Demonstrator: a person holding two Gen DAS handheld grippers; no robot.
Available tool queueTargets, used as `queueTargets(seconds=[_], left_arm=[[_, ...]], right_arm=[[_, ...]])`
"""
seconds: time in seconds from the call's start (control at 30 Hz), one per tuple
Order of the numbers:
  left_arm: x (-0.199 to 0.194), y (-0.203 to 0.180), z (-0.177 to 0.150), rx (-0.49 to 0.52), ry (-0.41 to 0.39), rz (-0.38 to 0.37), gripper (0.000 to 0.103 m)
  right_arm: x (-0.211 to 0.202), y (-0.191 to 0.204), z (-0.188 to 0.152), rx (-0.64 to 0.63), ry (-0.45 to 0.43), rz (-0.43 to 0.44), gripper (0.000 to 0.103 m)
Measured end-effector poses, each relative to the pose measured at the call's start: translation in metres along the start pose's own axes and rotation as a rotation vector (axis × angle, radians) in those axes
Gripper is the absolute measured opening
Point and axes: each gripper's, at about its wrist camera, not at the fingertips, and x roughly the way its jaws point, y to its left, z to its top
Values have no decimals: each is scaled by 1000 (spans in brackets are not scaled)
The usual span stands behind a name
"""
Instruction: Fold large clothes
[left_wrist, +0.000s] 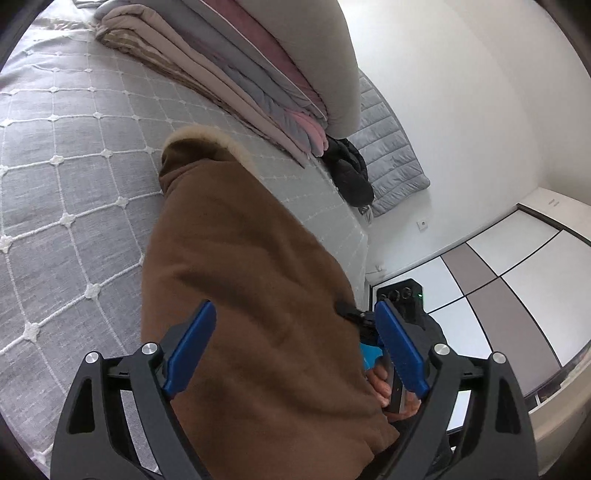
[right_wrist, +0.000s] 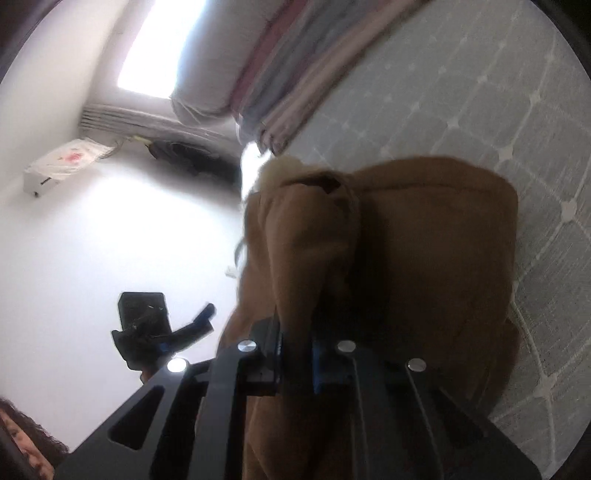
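Observation:
A large brown coat (left_wrist: 240, 266) with a cream fur collar (left_wrist: 207, 134) lies on the grey quilted bed (left_wrist: 66, 166). My left gripper (left_wrist: 295, 347) is open, its blue pads (left_wrist: 192, 347) standing on either side of the coat's near end without pinching it. The right gripper (left_wrist: 397, 295) shows beyond the coat's right edge in the left wrist view. In the right wrist view my right gripper (right_wrist: 297, 354) is shut on a fold of the brown coat (right_wrist: 424, 258), lifted off the bed (right_wrist: 517, 110). The left gripper (right_wrist: 162, 332) shows to the left, open.
A stack of folded blankets (left_wrist: 236, 62) lies at the head of the bed, with a black garment (left_wrist: 351, 173) and a grey quilted pad (left_wrist: 391, 147) beside it. A wardrobe (left_wrist: 498, 273) stands on the right. A wall air conditioner (right_wrist: 62, 162) and a person's head (right_wrist: 22, 443) show in the right wrist view.

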Motion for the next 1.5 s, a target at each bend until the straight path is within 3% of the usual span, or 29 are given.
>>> queueTargets(seconds=[0.2,0.27,0.33,0.43,0.53,0.57,0.63,0.67,0.73,0.8,0.87,0.9,0.97,1.0,1.03,1.07,1.1,1.13,1.17,1.2,1.27,1.3,1.33,1.4,1.5], left_arm=[[-1,-4,-2,-12,-19,-17,84],[-4,-5,-2,-16,-26,-33,84],[-6,-8,-2,-10,-26,-45,84],[-7,-10,-4,-1,-16,-56,85],[-7,-12,-7,2,-2,-64,85],[-7,-13,-8,5,0,-63,85],[-6,-15,-10,14,5,-64,85],[-6,-17,-11,21,6,-60,85],[-6,-19,-11,31,6,-54,85],[-8,-21,-11,35,4,-53,85],[-9,-23,-11,33,0,-58,85],[-8,-23,-11,31,-1,-59,85],[-6,-24,-12,33,2,-55,85],[-5,-25,-13,42,2,-41,85],[-4,-27,-14,51,1,-32,85],[-3,-30,-16,72,-1,-13,85],[-4,-34,-17,94,-5,9,85],[-4,-38,-18,116,-12,32,85],[-6,-43,-20,155,-26,77,85],[-7,-49,-23,192,-43,125,85],[-8,-60,-28,273,-69,241,85],[-7,-65,-30,315,-78,299,85],[-5,-70,-33,351,-85,351,85],[-1,-76,-36,391,-90,423,86],[3,-81,-39,420,-86,466,86]], right_arm=[[-24,65,-8,-167,-130,-19,12],[-36,71,-14,-191,-168,-68,11],[-41,40,-10,-108,-169,-126,11],[-18,-15,-6,-1,-80,-259,11],[-5,-28,-5,35,-50,-254,13],[-5,-29,-5,54,-40,-234,15],[-7,-30,-8,85,-38,-204,31],[-13,-25,-9,86,-45,-204,33],[-27,-6,-11,60,-93,-239,49],[-48,34,-21,-43,-170,-156,57],[-50,81,-42,-170,-149,45,71],[-42,101,-54,-221,-92,133,80],[-11,122,-80,-268,88,169,81],[6,118,-92,-264,174,105,81],[28,99,-106,-238,266,-61,77],[39,79,-114,-219,313,-158,65],[41,60,-118,-181,326,-201,41],[32,37,-117,-71,294,-153,30],[24,32,-115,-28,268,-128,28],[14,34,-114,-26,237,-119,29],[0,48,-113,-59,194,-52,46],[-5,58,-111,-81,175,-30,67],[-8,67,-108,-104,151,-26,83],[-15,91,-95,-172,64,-64,85],[-15,119,-72,-257,-73,-114,91]])
